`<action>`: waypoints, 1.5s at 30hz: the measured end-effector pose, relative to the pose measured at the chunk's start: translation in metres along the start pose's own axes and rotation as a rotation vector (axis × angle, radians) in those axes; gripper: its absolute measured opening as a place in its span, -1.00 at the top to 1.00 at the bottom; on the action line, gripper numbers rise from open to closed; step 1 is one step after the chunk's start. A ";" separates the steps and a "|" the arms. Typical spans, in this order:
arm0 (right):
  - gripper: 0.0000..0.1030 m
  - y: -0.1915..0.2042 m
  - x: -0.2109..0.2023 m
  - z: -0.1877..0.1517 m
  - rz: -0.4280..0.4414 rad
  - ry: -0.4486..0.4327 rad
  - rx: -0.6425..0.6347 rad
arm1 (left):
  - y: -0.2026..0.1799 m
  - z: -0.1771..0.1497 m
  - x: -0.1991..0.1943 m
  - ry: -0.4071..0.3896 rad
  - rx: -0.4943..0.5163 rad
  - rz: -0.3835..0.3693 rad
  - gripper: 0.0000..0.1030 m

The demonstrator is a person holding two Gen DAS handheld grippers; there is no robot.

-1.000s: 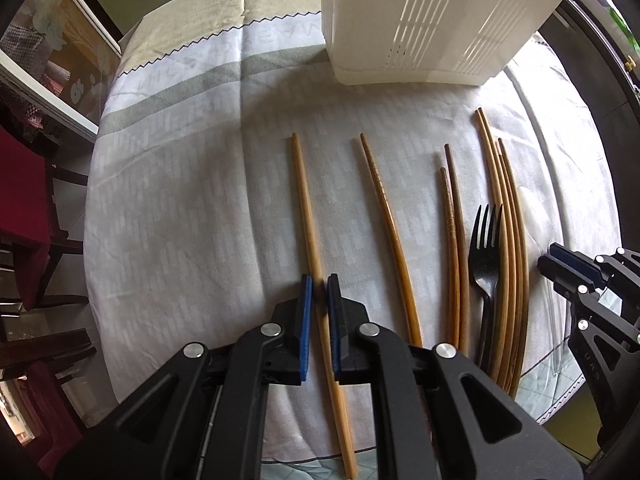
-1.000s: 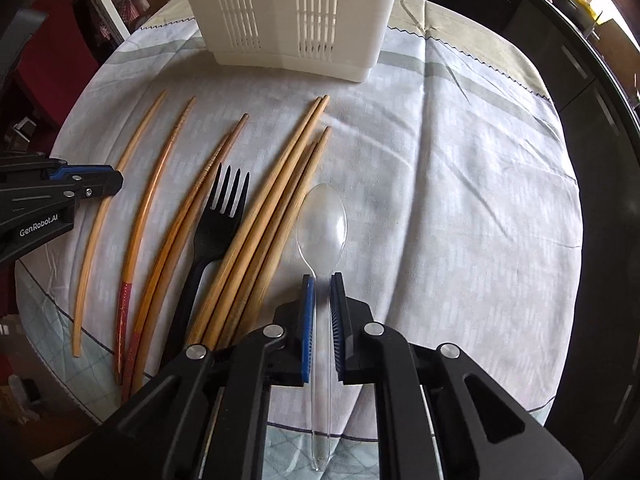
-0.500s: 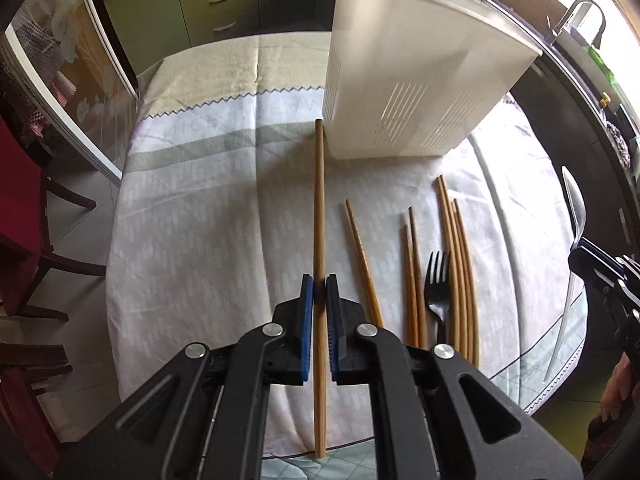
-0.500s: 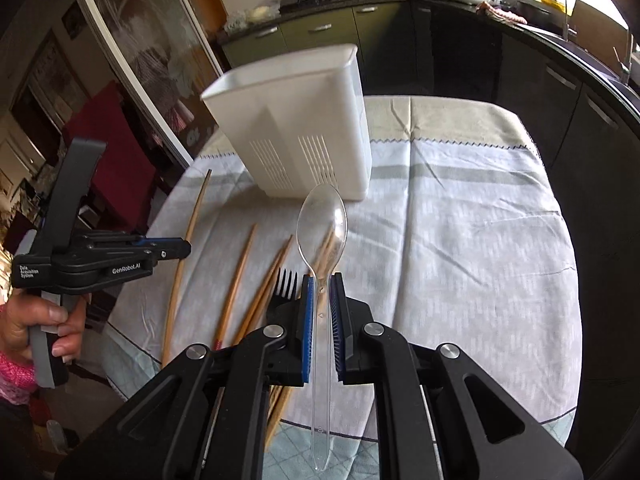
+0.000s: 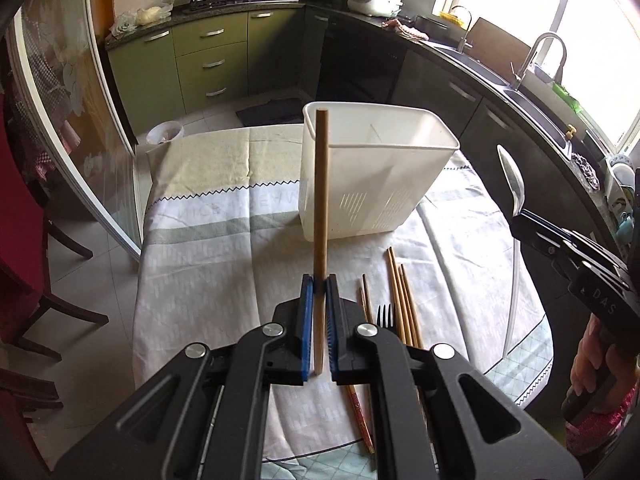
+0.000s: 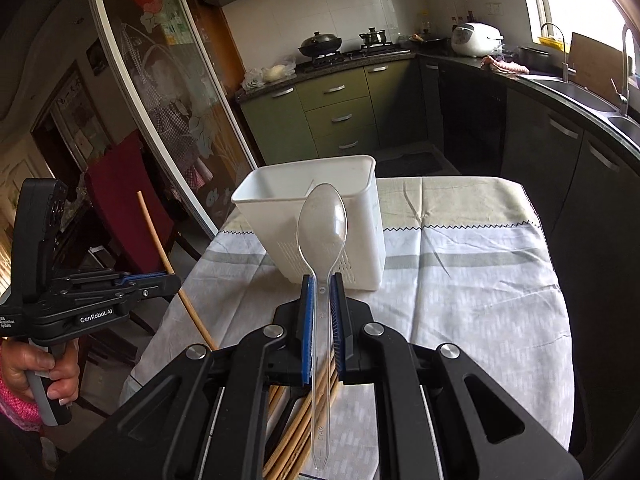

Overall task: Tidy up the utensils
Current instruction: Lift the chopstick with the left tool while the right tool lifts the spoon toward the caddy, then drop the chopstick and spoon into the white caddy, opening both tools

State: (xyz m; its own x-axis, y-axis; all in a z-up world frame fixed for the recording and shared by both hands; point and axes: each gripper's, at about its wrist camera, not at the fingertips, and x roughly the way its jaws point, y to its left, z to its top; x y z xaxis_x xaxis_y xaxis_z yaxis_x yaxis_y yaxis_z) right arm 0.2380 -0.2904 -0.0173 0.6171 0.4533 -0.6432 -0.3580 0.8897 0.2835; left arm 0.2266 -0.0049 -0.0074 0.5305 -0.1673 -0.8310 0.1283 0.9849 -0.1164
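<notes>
Above the cloth-covered counter (image 5: 208,264) we have both claws up in the air, each one clamped on a utensil. Our left claw (image 5: 317,292) pinches a single wooden chopstick (image 5: 321,200), plain pale brown, straight and round, standing nearly upright between the blue pads, its top end lined up against the near left corner of the white basket (image 5: 380,184). In the right wrist view we see that same chopstick (image 6: 160,252) slanting up from the left claw (image 6: 172,280), with a hand (image 6: 36,372) wrapped round the grip below. Our right claw (image 6: 322,292) is closed on a clear plastic spoon (image 6: 322,232): see-through, oval bowl pointing up and facing us, a slim handle running down between the pads with small moulded lettering near its end. From the left side we catch the spoon (image 5: 514,184) edge-on, held off to the right of the basket by the right claw (image 5: 520,220). The basket (image 6: 312,216) is a tall, open-topped white plastic tub with slotted vents low on its walls, standing on the cloth behind both utensils. Down on the counter, between the claws, we still have a black plastic fork (image 5: 386,316) lying beside a bundle of wooden chopsticks (image 5: 402,296), and two darker chopsticks (image 5: 365,300) just left of the fork.
</notes>
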 end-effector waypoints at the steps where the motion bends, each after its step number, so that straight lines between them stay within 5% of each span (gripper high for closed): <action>1: 0.82 0.001 0.000 0.003 0.002 -0.001 -0.001 | -0.001 0.001 -0.001 -0.006 0.004 -0.002 0.88; 23: 0.82 0.013 0.000 0.095 0.009 -0.232 0.023 | -0.015 0.057 -0.052 -0.088 0.032 -0.065 0.88; 35: 0.82 0.011 0.023 0.145 -0.090 -0.427 0.021 | -0.030 0.118 -0.122 -0.254 0.055 -0.029 0.88; 45: 0.81 -0.015 0.075 0.136 -0.108 -0.421 0.056 | -0.033 0.152 -0.076 -0.250 0.041 -0.026 0.88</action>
State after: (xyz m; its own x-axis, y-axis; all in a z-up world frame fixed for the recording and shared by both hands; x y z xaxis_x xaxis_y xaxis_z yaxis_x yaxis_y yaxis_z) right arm 0.3844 -0.2622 0.0270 0.8852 0.3297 -0.3282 -0.2439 0.9297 0.2759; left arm 0.3098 -0.0317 0.1424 0.7170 -0.2031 -0.6668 0.1755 0.9784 -0.1093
